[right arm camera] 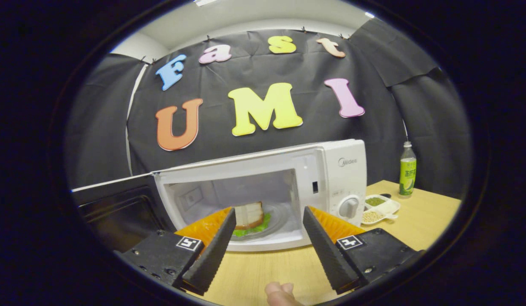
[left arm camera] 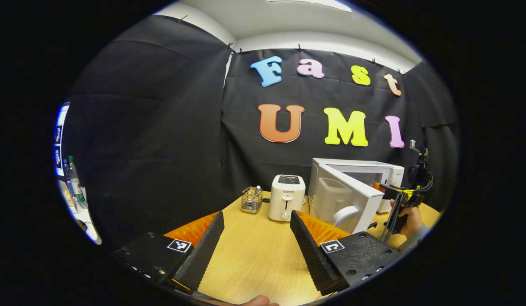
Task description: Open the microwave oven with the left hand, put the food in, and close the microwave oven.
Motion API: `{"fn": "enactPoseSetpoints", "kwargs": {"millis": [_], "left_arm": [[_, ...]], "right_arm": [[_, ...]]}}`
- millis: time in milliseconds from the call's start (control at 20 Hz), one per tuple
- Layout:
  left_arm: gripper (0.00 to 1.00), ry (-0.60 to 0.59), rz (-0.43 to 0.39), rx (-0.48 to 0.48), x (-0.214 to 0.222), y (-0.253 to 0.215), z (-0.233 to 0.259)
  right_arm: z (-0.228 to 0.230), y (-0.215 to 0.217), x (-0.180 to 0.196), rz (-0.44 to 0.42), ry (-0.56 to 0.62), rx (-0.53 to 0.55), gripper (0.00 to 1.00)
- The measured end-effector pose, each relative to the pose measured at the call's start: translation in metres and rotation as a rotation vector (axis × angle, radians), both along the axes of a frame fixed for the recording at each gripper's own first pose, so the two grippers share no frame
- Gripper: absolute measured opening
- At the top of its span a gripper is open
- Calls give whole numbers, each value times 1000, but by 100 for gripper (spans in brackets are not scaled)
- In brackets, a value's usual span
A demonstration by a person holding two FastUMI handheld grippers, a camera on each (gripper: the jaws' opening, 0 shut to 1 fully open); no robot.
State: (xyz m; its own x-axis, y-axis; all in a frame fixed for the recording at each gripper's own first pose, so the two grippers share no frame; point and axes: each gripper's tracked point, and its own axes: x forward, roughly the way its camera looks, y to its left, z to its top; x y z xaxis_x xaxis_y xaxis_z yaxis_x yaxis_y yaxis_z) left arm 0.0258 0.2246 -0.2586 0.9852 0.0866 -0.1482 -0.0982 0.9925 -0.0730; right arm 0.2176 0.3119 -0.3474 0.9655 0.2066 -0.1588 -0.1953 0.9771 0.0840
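White plastic microwave oven [right arm camera: 263,191], door swung wide: my right gripper [right arm camera: 267,246], spread empty, sees the layered sandwich [right arm camera: 249,216] inside; my left gripper [left arm camera: 256,242], spread too, faces its left flank.

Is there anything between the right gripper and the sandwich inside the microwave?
No. In the right gripper view, bare table runs from the open right gripper to the sandwich.
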Motion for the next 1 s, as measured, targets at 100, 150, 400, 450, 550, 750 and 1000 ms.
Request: {"fn": "enactPoseSetpoints", "kwargs": {"millis": [100, 150, 400, 450, 550, 750, 1000], "left_arm": [[79, -14, -32, 5, 14, 2, 0], [77, -20, -48, 6, 20, 1, 1], [65, -14, -117, 72, 35, -9, -18], [65, -39, -142, 93, 38, -15, -16], [31, -58, -166, 129, 41, -23, -18], [0, -42, -202, 120, 39, -37, -25], [1, -2, -305, 83, 35, -78, -46]], "right_arm": [[23, -13, -22, 9, -7, -27, 92], [37, -23, -32, 4, -20, -41, 92], [107, -69, -88, 5, -65, -57, 92], [119, -81, -101, 0, -68, -75, 100], [144, -104, -122, -10, -107, -106, 91], [178, -152, -163, -41, -139, -94, 100], [209, -214, -197, -84, -135, 0, 100]]}}
